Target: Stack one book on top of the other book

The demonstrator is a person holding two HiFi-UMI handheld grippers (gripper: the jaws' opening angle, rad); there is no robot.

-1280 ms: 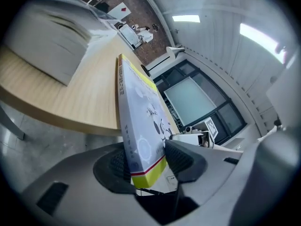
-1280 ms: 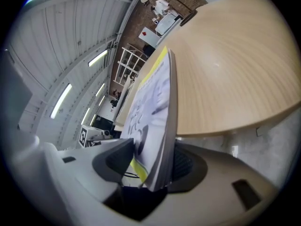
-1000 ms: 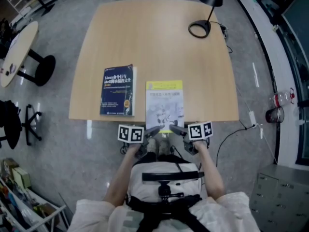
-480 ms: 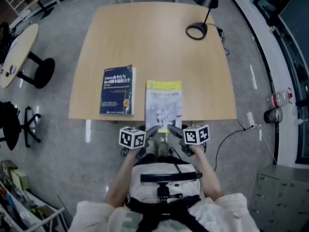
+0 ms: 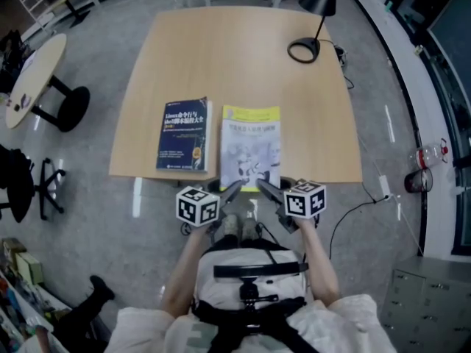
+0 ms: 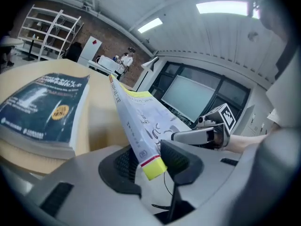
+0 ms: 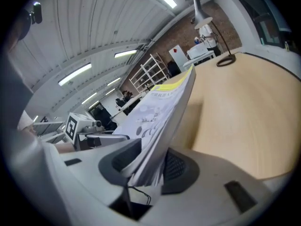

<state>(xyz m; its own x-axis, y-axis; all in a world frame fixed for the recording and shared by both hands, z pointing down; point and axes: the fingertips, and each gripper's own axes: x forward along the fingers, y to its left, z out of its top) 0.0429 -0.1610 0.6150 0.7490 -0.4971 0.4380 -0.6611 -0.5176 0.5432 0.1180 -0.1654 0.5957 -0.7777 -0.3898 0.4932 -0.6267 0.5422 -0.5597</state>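
left gripper (image 5: 232, 191): just closed, clamped on yellow book (image 5: 251, 147), near-left corner
right gripper (image 5: 269, 191): just closed, clamped on near-right corner
blue book (image 5: 184, 136): flat alongside

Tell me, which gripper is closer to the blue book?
Left. The left gripper grips the yellow book's near-left corner, beside the blue book; the right gripper grips its near-right corner, farther away.

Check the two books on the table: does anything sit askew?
Yes: the yellow book is tilted, its near end raised off the table, because the left gripper and right gripper have just closed on its near corners. The blue book lies flat.
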